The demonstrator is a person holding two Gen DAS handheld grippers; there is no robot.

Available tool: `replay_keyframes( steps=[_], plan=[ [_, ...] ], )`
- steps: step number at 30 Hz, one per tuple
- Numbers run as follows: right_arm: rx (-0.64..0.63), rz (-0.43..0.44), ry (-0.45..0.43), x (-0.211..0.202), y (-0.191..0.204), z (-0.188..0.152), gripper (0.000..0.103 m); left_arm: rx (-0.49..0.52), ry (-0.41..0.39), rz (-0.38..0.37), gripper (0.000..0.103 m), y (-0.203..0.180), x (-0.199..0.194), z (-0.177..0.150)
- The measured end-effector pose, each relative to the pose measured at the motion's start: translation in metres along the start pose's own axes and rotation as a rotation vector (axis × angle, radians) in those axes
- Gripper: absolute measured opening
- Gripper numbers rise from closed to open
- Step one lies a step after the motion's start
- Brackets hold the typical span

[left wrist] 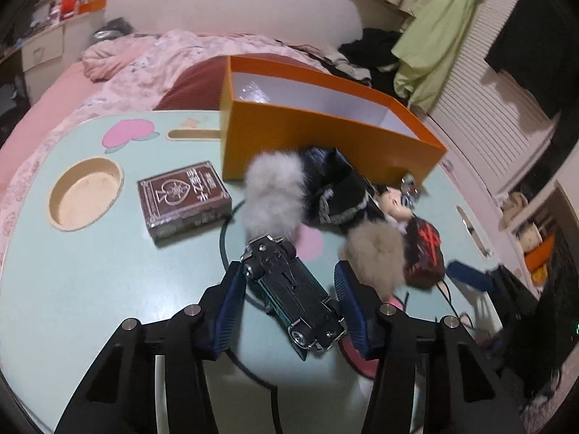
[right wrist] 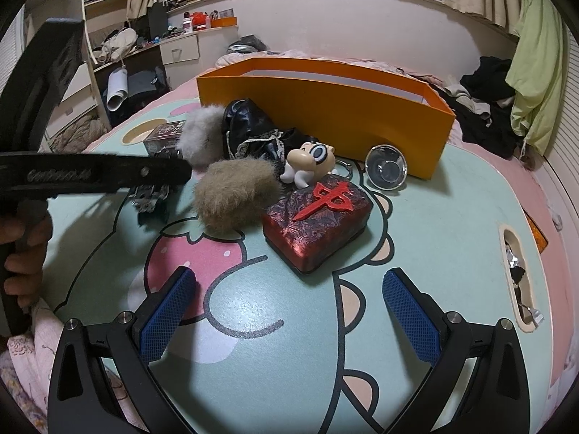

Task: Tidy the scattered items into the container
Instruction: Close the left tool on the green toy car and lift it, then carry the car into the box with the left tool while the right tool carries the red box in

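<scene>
My left gripper [left wrist: 287, 269] is shut on a dark toy car [left wrist: 293, 296], which lies upside down and slantwise between the blue pads, just above the mint table [left wrist: 90, 289]. The orange box [left wrist: 325, 137] stands open-topped behind it. Close ahead lie a grey pompom [left wrist: 275, 195], a beige pompom [left wrist: 376, 253], black frilled cloth [left wrist: 336, 188], a goggle-eyed figurine [right wrist: 307, 166], a red marbled block [right wrist: 318, 224] and a brown card pack [left wrist: 184, 199]. My right gripper [right wrist: 289, 275] hangs open over the printed tabletop, nothing between its fingers, short of the red block.
A small glass bowl [right wrist: 385, 171] sits against the box's right front. The table has a round recess [left wrist: 87, 195] at its left and a slot [right wrist: 517, 271] at its right. Bedding and clothes lie behind. A hand [right wrist: 21, 253] holds the left gripper's handle.
</scene>
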State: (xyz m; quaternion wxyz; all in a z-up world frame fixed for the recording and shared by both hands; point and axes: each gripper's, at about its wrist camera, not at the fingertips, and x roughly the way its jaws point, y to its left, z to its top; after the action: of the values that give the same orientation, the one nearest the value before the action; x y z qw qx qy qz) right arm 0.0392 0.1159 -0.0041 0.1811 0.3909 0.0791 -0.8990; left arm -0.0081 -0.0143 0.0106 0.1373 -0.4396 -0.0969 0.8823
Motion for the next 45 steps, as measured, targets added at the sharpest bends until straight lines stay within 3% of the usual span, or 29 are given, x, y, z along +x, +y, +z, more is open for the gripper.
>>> replay_keyframes(
  steps=[5, 6, 7, 8, 14, 21, 24, 27, 31, 37, 38, 42, 45],
  plan=[
    [-0.02, 0.019, 0.006, 0.002, 0.002, 0.002, 0.103, 0.05, -0.007, 0.006, 0.055, -0.005, 0.002, -0.001],
    [-0.025, 0.024, 0.007, 0.002, 0.002, 0.003, 0.103, 0.062, -0.007, 0.008, 0.053, -0.007, 0.003, -0.001],
    [-0.029, 0.027, 0.008, 0.002, 0.003, 0.003, 0.103, 0.066, -0.004, -0.016, 0.037, -0.008, 0.004, -0.001],
    [-0.03, 0.028, 0.014, 0.002, 0.002, 0.003, 0.103, 0.063, -0.001, -0.033, 0.033, -0.009, 0.005, -0.002],
    [-0.01, -0.005, 0.049, 0.001, -0.001, 0.004, 0.103, 0.051, -0.024, -0.057, 0.033, -0.005, 0.0, -0.008],
    [-0.177, -0.24, -0.146, -0.031, 0.015, 0.002, 0.103, 0.051, -0.075, -0.084, 0.032, -0.006, -0.021, -0.019],
    [-0.1, -0.189, -0.147, -0.032, 0.006, 0.008, 0.103, 0.047, -0.106, -0.081, 0.032, -0.004, -0.034, -0.026],
    [-0.015, -0.128, -0.087, -0.023, -0.001, 0.015, 0.103, 0.033, -0.133, -0.069, 0.032, 0.001, -0.045, -0.03],
    [0.027, -0.144, -0.062, -0.015, -0.006, 0.028, 0.096, 0.017, -0.149, -0.062, 0.032, 0.007, -0.05, -0.031],
    [0.105, -0.136, -0.008, 0.0, -0.014, 0.039, 0.095, 0.022, -0.152, -0.065, 0.032, 0.008, -0.05, -0.032],
    [0.097, -0.14, -0.002, 0.003, -0.013, 0.04, 0.091, 0.022, -0.151, -0.064, 0.032, 0.007, -0.05, -0.033],
    [0.107, -0.106, 0.058, 0.014, -0.014, 0.036, 0.053, 0.018, -0.153, -0.063, 0.032, 0.008, -0.05, -0.033],
    [0.117, -0.095, 0.042, 0.007, -0.017, 0.029, 0.044, 0.018, -0.154, -0.061, 0.032, 0.008, -0.05, -0.033]
  ],
)
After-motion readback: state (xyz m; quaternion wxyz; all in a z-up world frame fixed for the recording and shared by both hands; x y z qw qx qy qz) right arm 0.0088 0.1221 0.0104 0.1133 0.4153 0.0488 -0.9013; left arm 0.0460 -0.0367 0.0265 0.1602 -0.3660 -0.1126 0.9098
